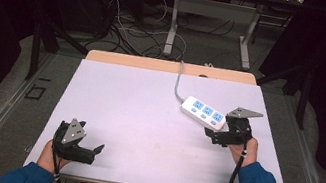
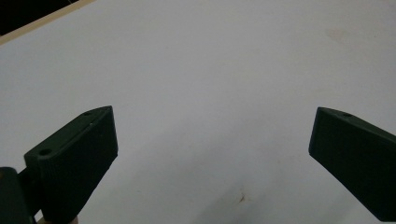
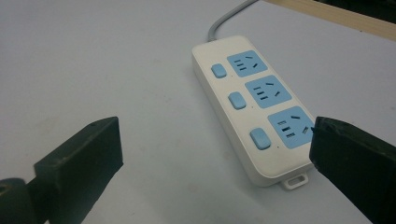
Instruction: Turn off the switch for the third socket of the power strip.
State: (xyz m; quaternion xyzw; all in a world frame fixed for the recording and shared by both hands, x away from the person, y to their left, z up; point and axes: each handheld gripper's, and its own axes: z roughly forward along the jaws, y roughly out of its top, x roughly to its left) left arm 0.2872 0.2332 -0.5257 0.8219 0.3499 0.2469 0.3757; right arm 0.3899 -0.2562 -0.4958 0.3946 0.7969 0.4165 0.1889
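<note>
While the high view looks down on the table (image 1: 149, 99), a white power strip (image 1: 203, 112) with three blue sockets lies at its right side, its grey cord (image 1: 179, 81) running to the far edge. Just beside the strip's near end sits the right gripper (image 1: 211, 134), jaws apart and empty; the left gripper (image 1: 94, 153) rests well apart at the near left, also spread. From the left gripper view, its jaws gape wide over bare table. From the right gripper view, wide jaws frame the strip (image 3: 254, 107) without touching it.
</note>
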